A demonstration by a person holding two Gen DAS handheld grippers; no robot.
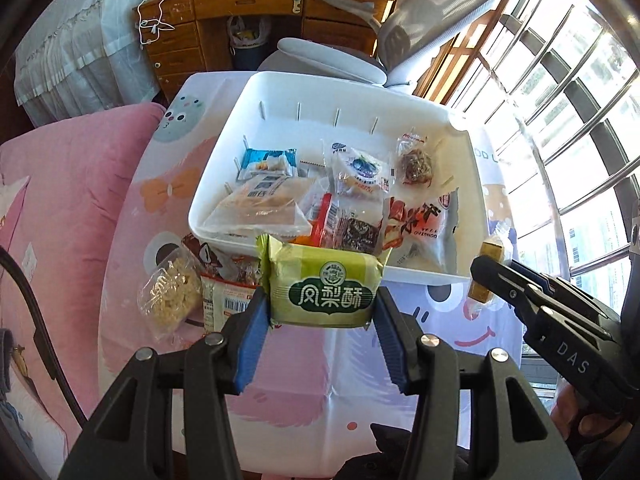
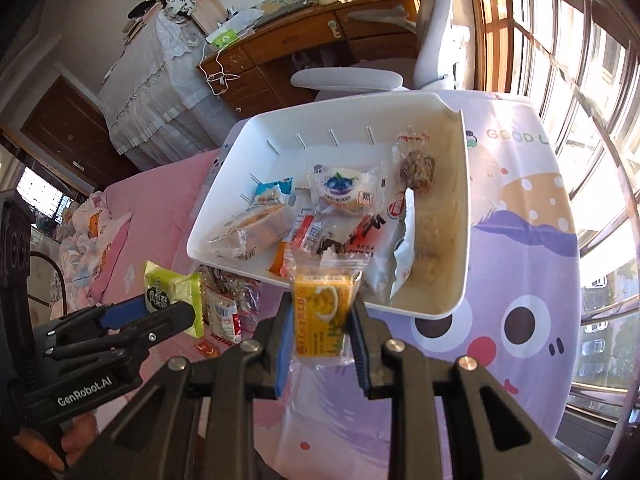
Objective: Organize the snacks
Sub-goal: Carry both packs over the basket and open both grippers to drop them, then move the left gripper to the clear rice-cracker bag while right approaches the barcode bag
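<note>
My left gripper [image 1: 322, 306] is shut on a green pineapple-cake packet [image 1: 322, 284], held above the table just in front of the white tray [image 1: 344, 92]. My right gripper [image 2: 320, 330] is shut on a small yellow snack packet [image 2: 322, 316], also lifted near the tray's front edge. The tray [image 2: 456, 216] holds several wrapped snacks, among them a blueberry pastry [image 2: 344, 192] and a blue packet [image 1: 270, 160]. In the left wrist view the right gripper [image 1: 486, 276] shows at the right with its yellow packet [image 1: 492, 252]. In the right wrist view the left gripper [image 2: 176, 304] appears at lower left with the green packet [image 2: 172, 292].
Loose snacks lie on the cartoon tablecloth [image 1: 460, 320] left of the tray: a clear bag of noodles [image 1: 170, 296] and a red-and-white packet [image 1: 224, 304]. A pink bed [image 1: 60, 208] is at left, a grey chair [image 1: 424, 28] and wooden desk [image 1: 248, 4] behind, barred windows [image 1: 568, 112] at right.
</note>
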